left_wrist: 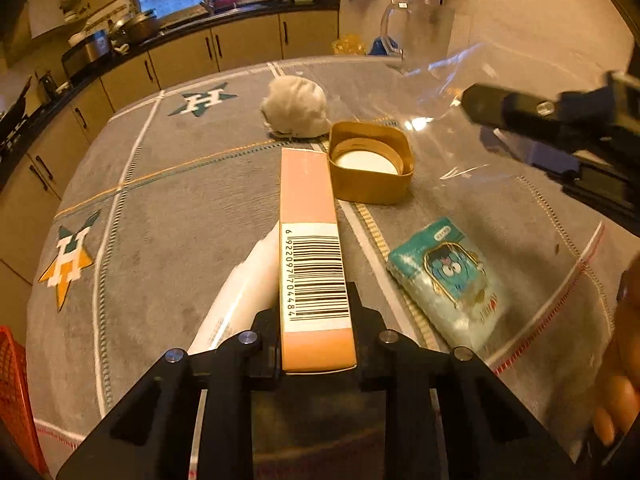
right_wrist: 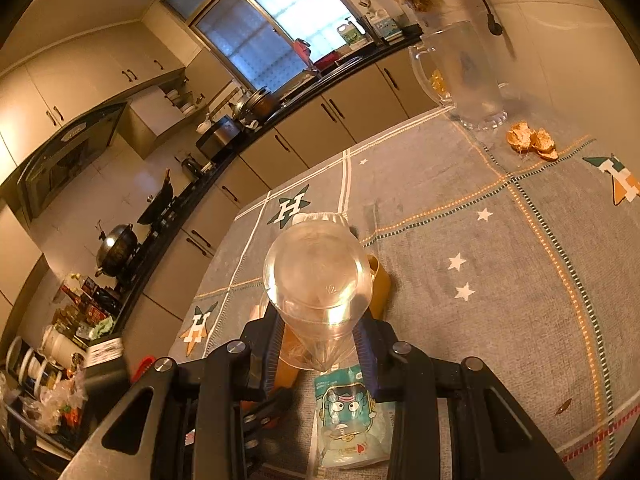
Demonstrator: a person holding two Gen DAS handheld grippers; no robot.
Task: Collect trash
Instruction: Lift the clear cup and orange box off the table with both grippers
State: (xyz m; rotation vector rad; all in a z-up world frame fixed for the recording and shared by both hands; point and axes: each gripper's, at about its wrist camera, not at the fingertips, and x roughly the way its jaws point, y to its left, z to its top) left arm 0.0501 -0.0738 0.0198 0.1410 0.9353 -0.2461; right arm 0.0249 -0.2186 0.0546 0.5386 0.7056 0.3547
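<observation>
The left gripper (left_wrist: 316, 312) has its fingers pinching the pink carton (left_wrist: 310, 248) at its barcode end; the rest of the carton reaches out over the surface (left_wrist: 180, 208). The right gripper (right_wrist: 320, 344) pinches a clear plastic bag (right_wrist: 316, 276). I think it is best to carry the carton level into the bag mouth. The barcode reads 6922097704484.

You see a grey star-patterned cloth (left_wrist: 180, 208) spread over the bench, and a clear glass pitcher (right_wrist: 464, 76) standing upright near its far edge. Beyond, a dark kitchen counter (right_wrist: 248, 136) carries pots below a bright window (right_wrist: 272, 28).
</observation>
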